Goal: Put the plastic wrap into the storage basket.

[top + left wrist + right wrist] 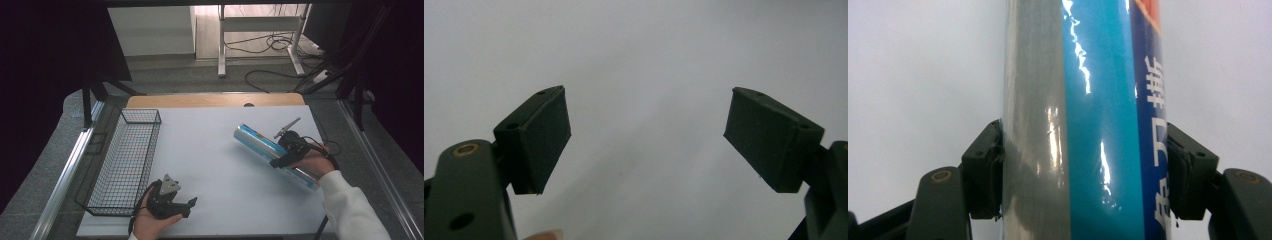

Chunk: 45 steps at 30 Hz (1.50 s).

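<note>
On the right half of the white bench, seen from the high view, we find a long blue and silver roll in glossy wrap lying at a slant, its far end pointing toward the middle of the bench and its near end toward the person's white sleeve. The right gripper is clamped across it, roughly halfway along its length. To the left stands a black wire basket, well apart from the roll. The left gripper rests near the front edge beside the basket, holding nothing.

In the left gripper view, we see its two black pads spread wide over bare bench, released and idle.

In the right gripper view, the roll rises straight up between the jaws, and both pads press against its sides, one on the grey band, one on the blue printed band. The film shows sharp glints, so we judge the surface slick and likely to slide or spin under a loose grip. The cylinder looks stiff and probably light for its length, yet its long ends could tip it if taken off centre. We would keep hold near the middle, squeezing firmly across the round body, since the wrapper may dent or slip.
</note>
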Each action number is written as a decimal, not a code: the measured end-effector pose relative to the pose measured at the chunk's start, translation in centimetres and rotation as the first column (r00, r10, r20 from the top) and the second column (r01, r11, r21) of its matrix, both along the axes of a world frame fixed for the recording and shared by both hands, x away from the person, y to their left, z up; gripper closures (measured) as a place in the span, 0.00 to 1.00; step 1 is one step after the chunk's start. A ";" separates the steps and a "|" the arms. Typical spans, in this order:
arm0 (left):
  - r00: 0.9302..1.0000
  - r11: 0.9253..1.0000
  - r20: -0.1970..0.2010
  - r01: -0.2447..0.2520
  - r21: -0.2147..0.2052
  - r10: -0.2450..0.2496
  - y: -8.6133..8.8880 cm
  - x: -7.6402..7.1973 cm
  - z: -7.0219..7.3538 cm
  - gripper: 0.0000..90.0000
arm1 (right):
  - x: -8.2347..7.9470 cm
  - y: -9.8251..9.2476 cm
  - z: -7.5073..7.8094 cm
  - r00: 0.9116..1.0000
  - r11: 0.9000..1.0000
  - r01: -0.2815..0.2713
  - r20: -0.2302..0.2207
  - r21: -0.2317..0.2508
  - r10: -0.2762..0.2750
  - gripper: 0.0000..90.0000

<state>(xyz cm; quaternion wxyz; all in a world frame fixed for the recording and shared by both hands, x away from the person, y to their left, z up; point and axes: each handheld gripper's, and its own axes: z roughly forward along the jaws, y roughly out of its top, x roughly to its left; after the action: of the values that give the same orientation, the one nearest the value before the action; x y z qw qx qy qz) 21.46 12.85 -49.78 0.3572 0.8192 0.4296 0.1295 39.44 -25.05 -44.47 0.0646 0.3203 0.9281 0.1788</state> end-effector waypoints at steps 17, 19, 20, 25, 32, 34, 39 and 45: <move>1.000 0.998 -0.003 -0.032 -0.047 0.031 0.4 0.1 0.4 0.19 | -2.6 5.5 2.2 0.998 0.984 -0.064 0.024 0.164 0.060 0.35; 0.999 0.998 0.000 -0.037 -0.052 0.037 0.5 0.2 0.4 0.19 | -2.7 5.9 2.3 0.998 0.982 -0.064 0.028 0.175 0.060 0.35; 0.999 0.997 0.000 -0.044 -0.056 0.044 0.6 0.2 0.5 0.19 | -2.7 6.1 2.3 0.998 0.982 -0.060 0.029 0.179 0.056 0.35; 0.997 0.988 -0.030 -0.077 -0.133 0.073 0.9 0.5 0.7 0.17 | -3.0 7.0 2.3 0.998 0.976 -0.049 0.051 0.211 0.039 0.36; 0.993 0.971 -0.041 -0.117 -0.207 0.111 1.2 0.8 1.2 0.14 | -3.4 7.8 2.2 0.997 0.968 -0.048 0.069 0.245 0.032 0.36; 0.993 0.965 -0.055 -0.117 -0.234 0.107 1.3 0.9 1.3 0.14 | -3.5 8.1 2.1 0.997 0.967 -0.049 0.071 0.250 0.033 0.35; 0.991 0.953 -0.072 -0.129 -0.274 0.113 1.2 1.4 1.7 0.14 | -3.9 8.9 2.1 0.996 0.967 -0.058 0.075 0.246 0.041 0.36; 0.989 0.933 -0.102 -0.138 -0.332 0.110 0.6 2.8 2.3 0.15 | -4.1 9.9 2.0 0.995 0.965 -0.065 0.088 0.254 0.043 0.35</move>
<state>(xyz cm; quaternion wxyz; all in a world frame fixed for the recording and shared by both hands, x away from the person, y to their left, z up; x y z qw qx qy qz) 24.22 13.41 -47.44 0.4658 0.7216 0.5103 0.0427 35.31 -15.17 -42.51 0.0558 0.2929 0.9021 0.3119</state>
